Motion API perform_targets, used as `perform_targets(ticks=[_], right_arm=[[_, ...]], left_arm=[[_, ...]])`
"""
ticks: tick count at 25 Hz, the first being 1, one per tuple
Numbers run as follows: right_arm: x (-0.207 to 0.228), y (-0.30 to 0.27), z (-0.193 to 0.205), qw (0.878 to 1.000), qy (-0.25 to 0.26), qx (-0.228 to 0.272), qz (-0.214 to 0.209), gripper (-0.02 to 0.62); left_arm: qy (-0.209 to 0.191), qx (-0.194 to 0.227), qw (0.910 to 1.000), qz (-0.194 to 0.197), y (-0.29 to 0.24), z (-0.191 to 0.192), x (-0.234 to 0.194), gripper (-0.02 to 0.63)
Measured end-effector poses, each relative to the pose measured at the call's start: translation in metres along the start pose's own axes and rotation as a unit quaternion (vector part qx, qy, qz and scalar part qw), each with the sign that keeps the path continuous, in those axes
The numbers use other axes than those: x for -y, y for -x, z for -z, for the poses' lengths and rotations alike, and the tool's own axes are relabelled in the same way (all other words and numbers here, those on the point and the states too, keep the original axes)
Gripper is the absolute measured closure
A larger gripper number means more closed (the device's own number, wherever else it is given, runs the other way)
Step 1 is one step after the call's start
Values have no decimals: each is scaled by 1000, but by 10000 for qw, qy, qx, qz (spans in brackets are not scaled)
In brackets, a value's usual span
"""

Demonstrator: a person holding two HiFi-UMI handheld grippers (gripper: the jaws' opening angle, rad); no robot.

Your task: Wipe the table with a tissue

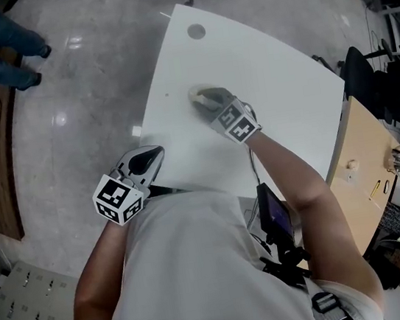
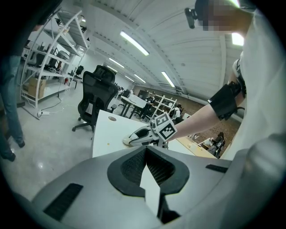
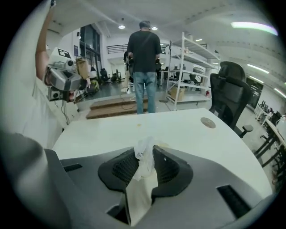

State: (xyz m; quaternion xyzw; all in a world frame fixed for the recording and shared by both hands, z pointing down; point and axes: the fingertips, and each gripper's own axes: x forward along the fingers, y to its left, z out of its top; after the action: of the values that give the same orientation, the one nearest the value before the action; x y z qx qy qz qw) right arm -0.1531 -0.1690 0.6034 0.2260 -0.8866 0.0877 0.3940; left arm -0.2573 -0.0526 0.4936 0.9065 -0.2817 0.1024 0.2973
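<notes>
The tissue (image 3: 145,157) is a crumpled white strip. Its long axis runs along the right gripper's (image 3: 145,151) jaws, and its bunched end pokes out past the fingertips toward the far side of the white table (image 3: 187,129). The jaws are clenched on it, pads pressing from both sides. In the head view the wad sits at the gripper's tip, against the tabletop, short of a round grommet (image 1: 196,31) near the far corner. 1 small speck (image 3: 138,125) lies ahead of it. The left gripper (image 1: 148,158) hangs at the table's near edge, well apart, its jaws closed together on nothing.
</notes>
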Motion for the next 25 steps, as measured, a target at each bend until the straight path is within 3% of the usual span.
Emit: perform_targets(ticks=[3,5,9,14,19,21,25], right_arm=[[-18,5,3,9984,-11,-38,-557,494],[-18,8,1,9967,-310,77,-748,492],[15,1,-15,9940,-979,464,-156,492],[44,-24,-34,9939,-948,324,458,492],[41,-39,-44,9928,-839,150,846,492],[35,-42,-47,9932,-741,177,878,492],[0,-51,-56,9984,-160,258,484,494]], left_arm=[[-1,11,10000,8,2,1,2,600],[-6,33,10000,0,3,0,2,599],[2,79,9999,-92,8,-1,-3,598],[47,104,9997,-224,19,1,-7,600],[79,166,9993,-329,32,3,-11,598],[90,166,9992,-359,36,5,-15,599],[124,183,9990,-396,41,8,-18,600]])
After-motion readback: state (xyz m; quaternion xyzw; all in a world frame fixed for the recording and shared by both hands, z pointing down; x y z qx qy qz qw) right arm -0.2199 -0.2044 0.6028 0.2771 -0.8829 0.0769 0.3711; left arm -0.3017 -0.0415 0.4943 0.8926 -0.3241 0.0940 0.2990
